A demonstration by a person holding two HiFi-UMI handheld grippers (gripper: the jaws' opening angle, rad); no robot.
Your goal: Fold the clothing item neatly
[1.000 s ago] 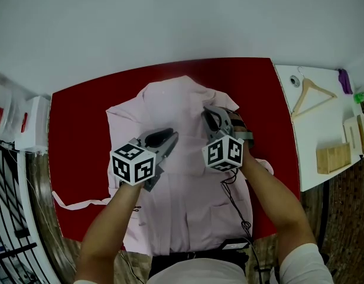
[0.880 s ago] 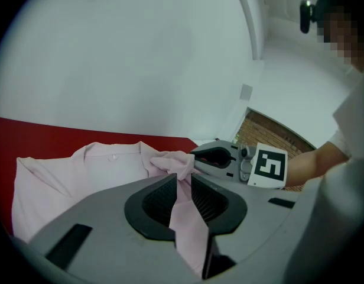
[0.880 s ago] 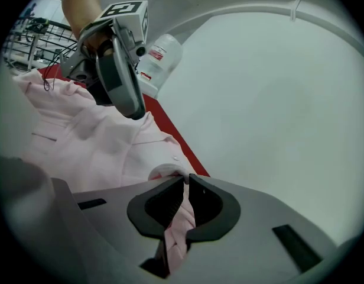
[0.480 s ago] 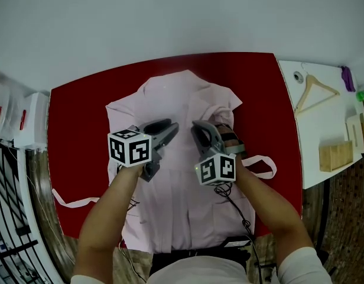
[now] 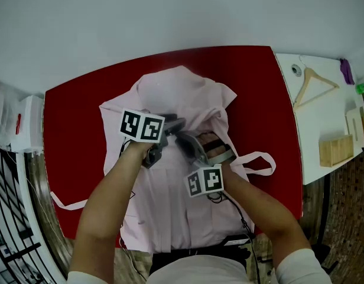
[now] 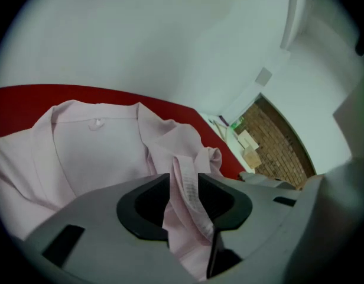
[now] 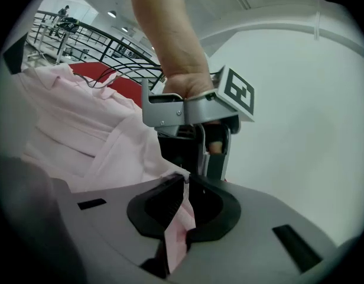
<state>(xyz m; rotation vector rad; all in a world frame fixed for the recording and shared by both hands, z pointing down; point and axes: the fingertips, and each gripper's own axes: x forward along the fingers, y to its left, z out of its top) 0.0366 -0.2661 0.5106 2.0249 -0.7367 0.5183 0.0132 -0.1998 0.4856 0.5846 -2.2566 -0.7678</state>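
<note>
A pale pink garment (image 5: pixel 170 93) lies spread on the red table (image 5: pixel 75 111), collar at the far end. My right gripper (image 5: pixel 183 141) is shut on a pinched edge of the pink fabric (image 7: pixel 183 218), lifted over the garment's middle. My left gripper (image 5: pixel 173 125) meets it tip to tip. Its jaws have just been opening, and a hemmed strip of the garment (image 6: pixel 188 200) hangs loosely in the gap between them. In the right gripper view, the left gripper's marker cube (image 7: pixel 238 92) and the hand that holds it stand right in front of my right gripper (image 7: pixel 185 185).
A pink sash loops on the table at the right (image 5: pixel 262 161), and another end trails at the left (image 5: pixel 70 205). The white side table (image 5: pixel 306 129) on the right carries a wooden hanger (image 5: pixel 312 87) and a wooden box (image 5: pixel 334 151). A black cable (image 5: pixel 241 218) crosses the garment's near end.
Both grippers have come together over the garment's middle. The right one moved left and drew the garment's right side with it. The left one dipped, rolled, and its jaws widened.
</note>
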